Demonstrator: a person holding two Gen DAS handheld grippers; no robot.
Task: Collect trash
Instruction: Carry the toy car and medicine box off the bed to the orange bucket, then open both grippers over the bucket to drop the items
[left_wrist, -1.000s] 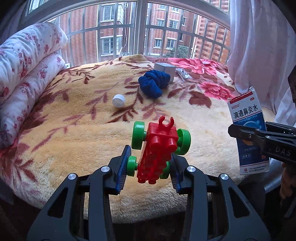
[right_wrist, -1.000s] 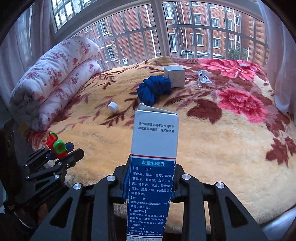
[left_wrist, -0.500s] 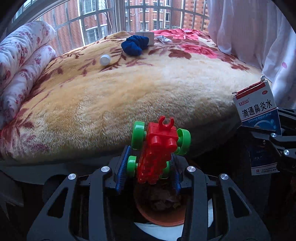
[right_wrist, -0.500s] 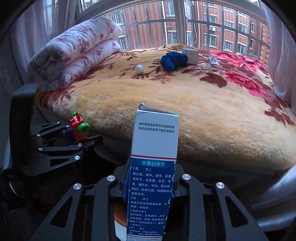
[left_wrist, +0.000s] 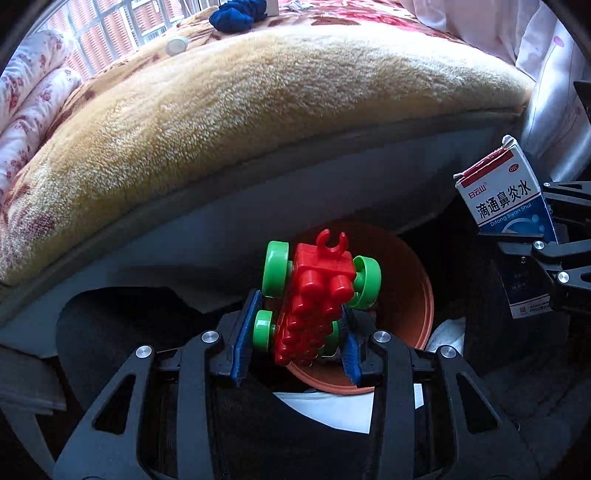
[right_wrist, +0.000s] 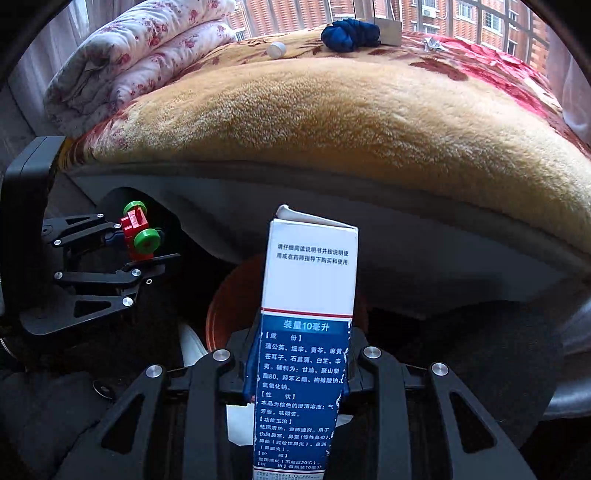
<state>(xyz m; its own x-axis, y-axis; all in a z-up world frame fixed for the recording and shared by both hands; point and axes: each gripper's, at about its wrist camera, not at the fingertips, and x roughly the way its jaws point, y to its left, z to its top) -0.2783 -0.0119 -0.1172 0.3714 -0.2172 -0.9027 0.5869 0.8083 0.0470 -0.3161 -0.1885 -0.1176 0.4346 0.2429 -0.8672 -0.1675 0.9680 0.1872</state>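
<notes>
My left gripper (left_wrist: 295, 332) is shut on a red brick toy car (left_wrist: 314, 299) with green wheels, tilted down over an orange bin (left_wrist: 410, 280) on the floor by the bed. My right gripper (right_wrist: 299, 373) is shut on a white and blue medicine box (right_wrist: 308, 295), held upright above the same orange bin (right_wrist: 225, 310). In the left wrist view the medicine box (left_wrist: 506, 199) shows at the right. The right wrist view has the toy car (right_wrist: 137, 232) in the left gripper (right_wrist: 142, 245) at the left. The bin's inside is mostly hidden.
The bed's furry yellow blanket (left_wrist: 258, 96) and grey bed frame (left_wrist: 236, 221) rise just behind the bin. On the bed lie a blue cloth ball (right_wrist: 349, 33), a white cap (right_wrist: 276, 49), a grey box (right_wrist: 388, 27) and rolled quilts (right_wrist: 122, 62). White paper (left_wrist: 332, 410) lies under the bin.
Both grippers have come down off the bed to the floor beside it, tilting downward. The orange bin has come into view under the toy car and the box. Both grips are unchanged.
</notes>
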